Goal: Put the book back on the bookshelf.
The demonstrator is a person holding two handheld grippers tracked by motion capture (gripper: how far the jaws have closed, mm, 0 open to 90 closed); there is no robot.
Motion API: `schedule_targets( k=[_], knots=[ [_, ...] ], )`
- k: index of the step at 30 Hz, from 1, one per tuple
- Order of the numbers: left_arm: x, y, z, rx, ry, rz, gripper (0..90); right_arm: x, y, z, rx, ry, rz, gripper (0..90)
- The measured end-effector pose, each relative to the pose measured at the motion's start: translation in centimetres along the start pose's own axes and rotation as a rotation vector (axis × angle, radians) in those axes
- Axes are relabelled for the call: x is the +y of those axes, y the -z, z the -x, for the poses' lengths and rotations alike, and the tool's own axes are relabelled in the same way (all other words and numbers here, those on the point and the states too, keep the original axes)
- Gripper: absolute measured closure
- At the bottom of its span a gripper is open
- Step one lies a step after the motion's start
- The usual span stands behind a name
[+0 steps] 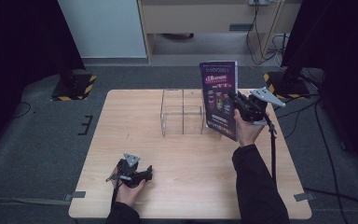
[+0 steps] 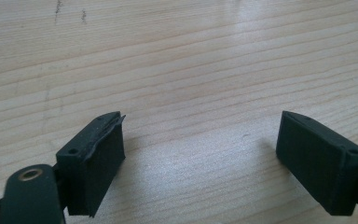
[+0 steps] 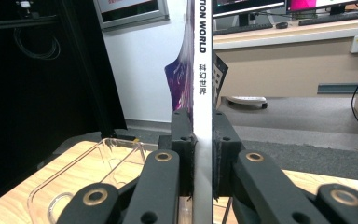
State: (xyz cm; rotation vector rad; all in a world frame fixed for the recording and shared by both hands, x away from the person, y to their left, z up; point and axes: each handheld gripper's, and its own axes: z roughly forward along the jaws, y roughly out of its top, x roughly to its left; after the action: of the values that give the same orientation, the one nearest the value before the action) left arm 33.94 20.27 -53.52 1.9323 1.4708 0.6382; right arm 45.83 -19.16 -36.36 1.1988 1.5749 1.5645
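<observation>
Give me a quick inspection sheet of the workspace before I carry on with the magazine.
Surface: wooden table, bare around the things.
Job's things: magazine held upright by its spine, beside the clear acrylic rack at the table's far side.
Clutter: nothing seen.
Grippers: right gripper shut on the magazine; left gripper open, low over bare wood near the front edge.
Cables: one trails from the right gripper; more on the floor.
Surroundings: dark curtains, grey floor, striped stand bases.
</observation>
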Motion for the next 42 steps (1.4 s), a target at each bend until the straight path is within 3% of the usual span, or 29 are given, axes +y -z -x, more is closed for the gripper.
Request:
schedule_targets(
  k=[11,15,26,32,42],
  knots=[
    [0.0,0.0,0.0,0.0,0.0,0.0,14.2,-1.4,-1.1,-0.1,-0.031,-0.004,-0.014,82.9],
    [0.0,0.0,0.0,0.001,0.0,0.0,14.0,-1.9,-1.0,0.2,-0.031,-0.016,-0.011,82.9],
    [0.0,0.0,0.1,0.003,0.0,-0.001,13.7,-2.9,-0.1,0.0,-0.022,0.009,-0.006,82.6],
    [0.0,0.0,0.1,0.003,0.001,-0.001,13.6,-3.0,0.7,-0.3,-0.01,0.036,-0.033,82.5],
    [0.0,0.0,0.2,0.006,0.004,0.001,13.6,-3.4,3.3,0.2,0.029,-0.001,-0.13,82.0]
  ],
)
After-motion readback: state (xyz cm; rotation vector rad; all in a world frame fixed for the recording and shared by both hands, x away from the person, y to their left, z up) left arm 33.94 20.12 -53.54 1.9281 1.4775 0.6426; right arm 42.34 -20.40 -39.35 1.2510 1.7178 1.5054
